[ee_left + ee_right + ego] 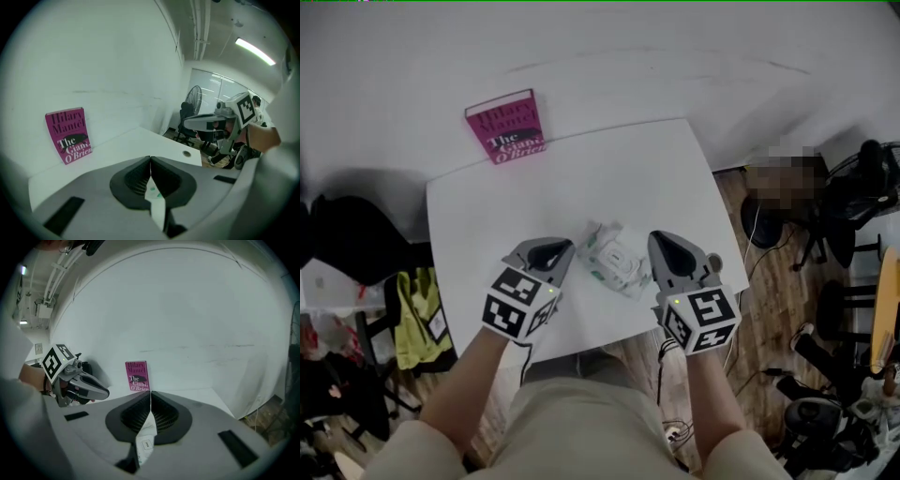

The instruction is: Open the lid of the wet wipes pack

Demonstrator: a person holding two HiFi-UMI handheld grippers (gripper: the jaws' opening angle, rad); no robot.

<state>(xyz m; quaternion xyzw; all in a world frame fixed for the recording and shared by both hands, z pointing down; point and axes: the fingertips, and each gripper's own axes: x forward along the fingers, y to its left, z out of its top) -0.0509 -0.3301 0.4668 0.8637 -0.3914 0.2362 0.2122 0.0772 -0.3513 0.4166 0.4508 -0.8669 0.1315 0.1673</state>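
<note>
Wipes first: in the head view we see the crinkly white plastic wet wipes pack (pixel 612 260), printed in green, spanning the gap between our two grippers over the white rectangular table (pixel 487 202). The grey left gripper (pixel 549 254) has it just to the right of its tips, and the grey right gripper (pixel 667 249) has it just to the left of its own. Each gripper carries a cube with black-and-white square markers at the back. Well beyond both sets of tips, a magenta paperback book (pixel 506 125) leans on the white wall (pixel 675 56). From here we cannot tell whether the lid on the pack is up or down.

In the left gripper view, the left gripper (pixel 150 160) has its jaws pressed together on a thin white edge of the wet wipes pack (pixel 156 200), which runs back from the tips toward the camera. The book (pixel 68 135) stands ahead and to the left. The right gripper (pixel 186 124) shows ahead and to the right.

In the right gripper view, the right gripper (pixel 150 395) is likewise clamped on a flat white fold of the pack (pixel 146 439), bearing a small printed label. The book (pixel 137 376) stands straight ahead, just past the tips. The left gripper (pixel 106 392) sits to the left.
</note>
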